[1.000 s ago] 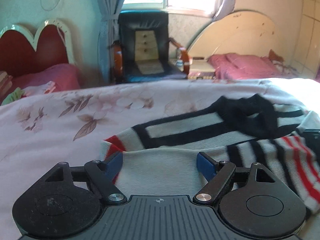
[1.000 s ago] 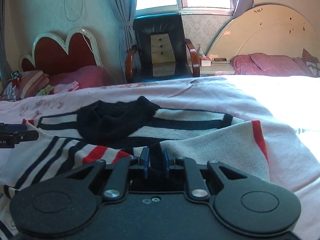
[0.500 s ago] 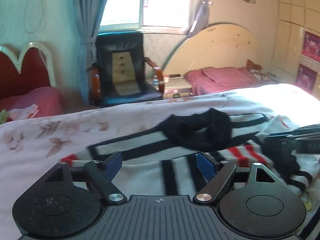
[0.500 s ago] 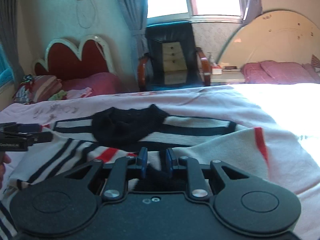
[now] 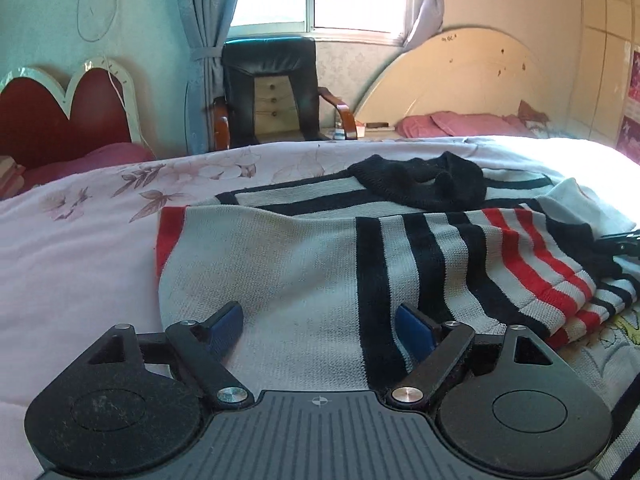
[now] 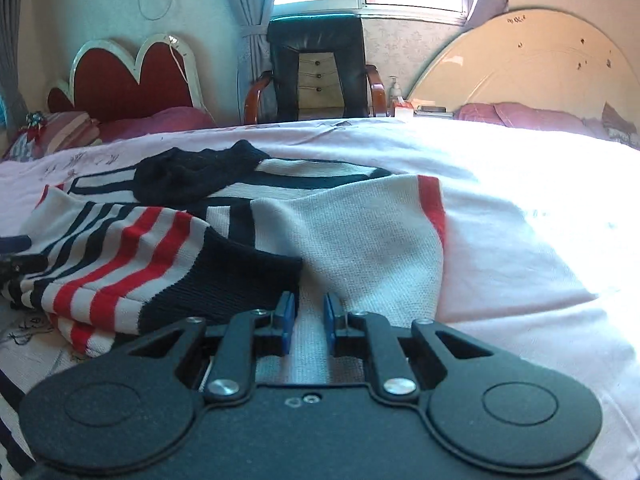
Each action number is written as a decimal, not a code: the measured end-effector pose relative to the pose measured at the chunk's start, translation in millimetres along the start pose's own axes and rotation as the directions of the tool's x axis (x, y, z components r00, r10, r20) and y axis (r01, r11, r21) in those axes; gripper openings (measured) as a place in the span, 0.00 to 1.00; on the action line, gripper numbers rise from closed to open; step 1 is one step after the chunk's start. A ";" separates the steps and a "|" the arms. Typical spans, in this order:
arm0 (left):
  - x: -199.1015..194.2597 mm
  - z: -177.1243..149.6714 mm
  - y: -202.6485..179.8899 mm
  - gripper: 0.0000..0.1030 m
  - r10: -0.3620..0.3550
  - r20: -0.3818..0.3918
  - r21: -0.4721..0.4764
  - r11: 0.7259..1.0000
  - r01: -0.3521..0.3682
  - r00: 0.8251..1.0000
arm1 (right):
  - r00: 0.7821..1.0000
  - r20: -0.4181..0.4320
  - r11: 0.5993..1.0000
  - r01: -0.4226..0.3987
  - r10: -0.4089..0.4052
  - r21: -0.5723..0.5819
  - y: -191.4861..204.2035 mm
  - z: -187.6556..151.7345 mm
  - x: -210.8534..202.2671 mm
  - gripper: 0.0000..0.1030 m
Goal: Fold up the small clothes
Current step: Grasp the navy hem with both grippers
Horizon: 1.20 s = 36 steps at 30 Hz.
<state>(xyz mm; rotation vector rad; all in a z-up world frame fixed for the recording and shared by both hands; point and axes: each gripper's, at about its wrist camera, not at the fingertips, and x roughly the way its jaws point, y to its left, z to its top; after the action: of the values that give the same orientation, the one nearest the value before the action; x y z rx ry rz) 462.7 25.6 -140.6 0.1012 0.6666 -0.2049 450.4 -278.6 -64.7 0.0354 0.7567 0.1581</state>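
A small knit sweater (image 5: pixel 320 256), white with black and red stripes and a black collar (image 5: pixel 424 184), lies on the pink bedspread with both sleeves folded inward. My left gripper (image 5: pixel 318 326) is open, its blue pads wide apart just above the left folded sleeve. In the right wrist view the sweater (image 6: pixel 352 232) lies ahead, its striped sleeve with a black cuff (image 6: pixel 224 284) to the left. My right gripper (image 6: pixel 306 318) has its pads a narrow gap apart over the white knit, holding nothing. The other gripper's tip (image 6: pixel 16 256) shows at the left edge.
The pink floral bedspread (image 5: pixel 80 248) spreads all around. A black armchair (image 5: pixel 272 92) stands beyond the bed under the window. A red heart-shaped headboard (image 5: pixel 64 112) is at left, a cream arched headboard (image 5: pixel 472 80) with pink pillows at right.
The right gripper has let go of the black-cuffed sleeve, which now lies flat to its left. The left gripper has pulled back and dropped lower over the left folded sleeve.
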 end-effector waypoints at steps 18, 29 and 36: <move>-117.2 -49.8 -16.3 0.95 0.109 -0.041 -0.119 0.986 -0.113 0.993 | 0.989 0.043 0.982 -0.147 0.142 0.122 -54.4 -23.2 -89.9 0.28; -225.8 -173.7 -3.8 0.75 -0.051 -0.218 -0.273 0.962 -0.011 0.975 | 0.948 -0.114 0.924 -0.255 0.296 0.284 -70.2 -153.8 -197.8 0.30; -252.5 -210.8 20.5 0.74 -0.357 -0.117 -0.533 0.810 0.245 0.927 | 0.912 -0.103 0.787 -0.281 0.398 0.550 -49.2 -216.2 -230.7 0.30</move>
<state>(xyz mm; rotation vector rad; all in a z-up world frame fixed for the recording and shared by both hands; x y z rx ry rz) 146.5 118.4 -147.6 -0.5101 0.9324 -0.3220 143.3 -368.4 -69.3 0.6977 0.9903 0.3015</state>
